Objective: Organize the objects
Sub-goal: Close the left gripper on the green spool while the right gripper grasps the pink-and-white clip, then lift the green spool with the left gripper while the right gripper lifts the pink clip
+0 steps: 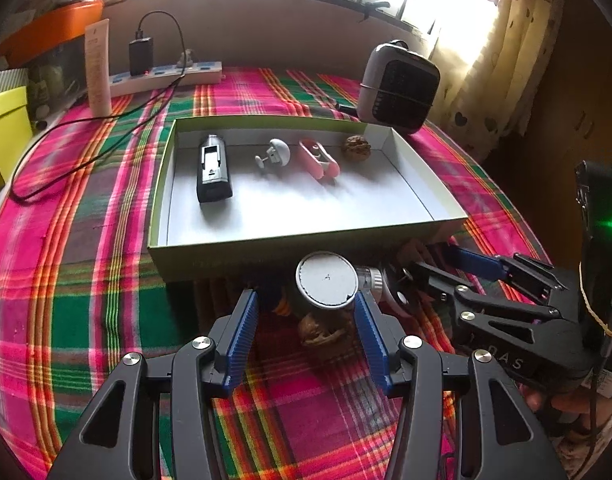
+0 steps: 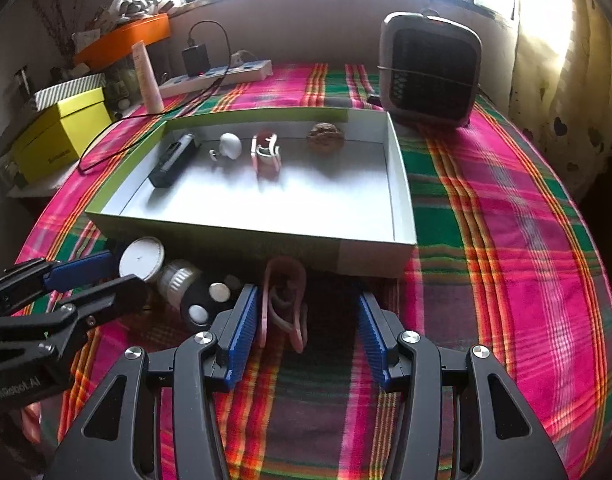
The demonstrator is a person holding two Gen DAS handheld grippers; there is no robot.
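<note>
the left gripper (image 1: 306,304), fingers spread and empty, brackets a white-lidded jar (image 1: 325,283) at 12 o'clock, just outside the box (image 1: 234,258). the jar looks rigid, smooth, maybe slippery: grip its sides below the lid. right gripper (image 2: 306,312) spread around a light pink clip (image 2: 284,300).

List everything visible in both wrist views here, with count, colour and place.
Box: one, green outside, white inside, centre of table.
In the box: black device, white knob, pink clip, walnut, one each, along the far wall.
In front of the box: white-lidded jar, walnut, pink clip, one each.
Heater: one, grey, far right.
Power strip: one, white, far left.
Tube: one, cream, upright, far left.
Yellow box: one, left.
Tablecloth: pink-green plaid.
Left gripper: jaws open around jar.
Right gripper: jaws open around clip.
</note>
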